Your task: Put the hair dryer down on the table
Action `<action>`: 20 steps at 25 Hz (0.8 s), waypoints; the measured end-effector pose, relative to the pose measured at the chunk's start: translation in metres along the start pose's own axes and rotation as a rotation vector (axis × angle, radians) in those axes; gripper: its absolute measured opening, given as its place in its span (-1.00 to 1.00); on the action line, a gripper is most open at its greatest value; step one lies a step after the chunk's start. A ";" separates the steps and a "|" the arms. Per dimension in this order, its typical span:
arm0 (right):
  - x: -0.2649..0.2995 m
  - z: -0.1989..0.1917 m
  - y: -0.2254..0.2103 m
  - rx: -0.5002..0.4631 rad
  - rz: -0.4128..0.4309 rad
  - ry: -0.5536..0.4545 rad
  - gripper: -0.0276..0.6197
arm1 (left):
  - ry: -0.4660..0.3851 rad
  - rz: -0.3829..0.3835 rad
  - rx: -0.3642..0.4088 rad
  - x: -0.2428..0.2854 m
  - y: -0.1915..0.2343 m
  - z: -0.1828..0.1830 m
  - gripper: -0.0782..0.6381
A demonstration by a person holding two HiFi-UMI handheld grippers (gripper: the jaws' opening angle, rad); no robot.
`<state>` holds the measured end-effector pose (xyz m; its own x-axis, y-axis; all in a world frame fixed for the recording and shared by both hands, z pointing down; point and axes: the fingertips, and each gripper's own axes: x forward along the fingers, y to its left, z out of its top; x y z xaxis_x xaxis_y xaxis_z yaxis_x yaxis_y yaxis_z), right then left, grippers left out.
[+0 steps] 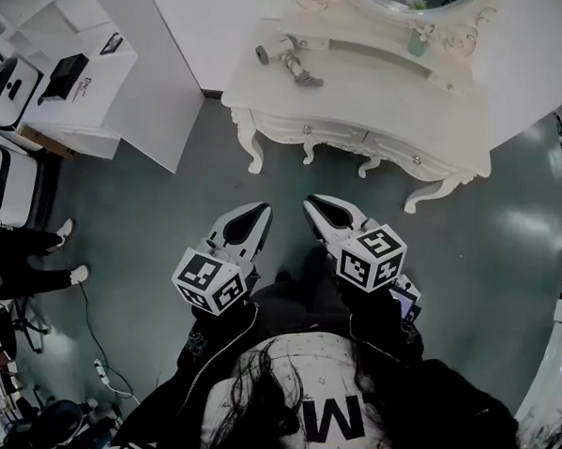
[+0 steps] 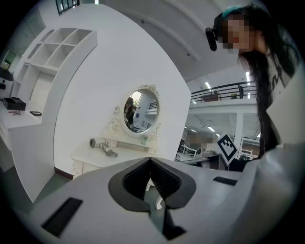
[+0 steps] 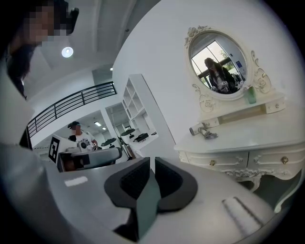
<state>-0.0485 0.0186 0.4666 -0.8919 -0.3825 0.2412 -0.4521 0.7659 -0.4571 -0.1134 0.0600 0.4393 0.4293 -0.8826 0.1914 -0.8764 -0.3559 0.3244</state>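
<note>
**Hair dryer on the dressing table, both grippers empty and drawn back.**

The hair dryer (image 1: pixel 276 50) lies on its side on the left end of the white table (image 1: pixel 369 102), its coiled cord (image 1: pixel 301 73) bunched just beside it. It rests in front of the low shelf under the oval mirror (image 3: pixel 220 64), and a small green bottle (image 1: pixel 419 41) stands further right. The left gripper (image 1: pixel 263 209) and the right gripper (image 1: pixel 310 205) are held side by side close to the person's body, above the grey floor (image 1: pixel 150 226) and well apart from the table. In the left gripper view the jaws meet at their tips with nothing between them. In the right gripper view the jaws are likewise clenched, with only a thin slit between the pads, and grasp nothing.
</note>
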 end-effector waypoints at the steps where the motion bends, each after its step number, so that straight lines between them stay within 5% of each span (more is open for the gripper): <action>1: -0.001 -0.005 0.007 0.002 -0.005 -0.002 -0.78 | 0.002 -0.005 -0.002 -0.009 0.000 -0.003 -0.78; 20: -0.038 -0.038 0.054 -0.022 -0.097 -0.013 -0.81 | 0.030 -0.148 0.013 -0.042 -0.035 -0.023 -0.78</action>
<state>-0.0387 0.0942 0.4658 -0.8441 -0.4621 0.2720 -0.5361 0.7362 -0.4130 -0.0961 0.1167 0.4409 0.5605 -0.8104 0.1704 -0.8056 -0.4860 0.3388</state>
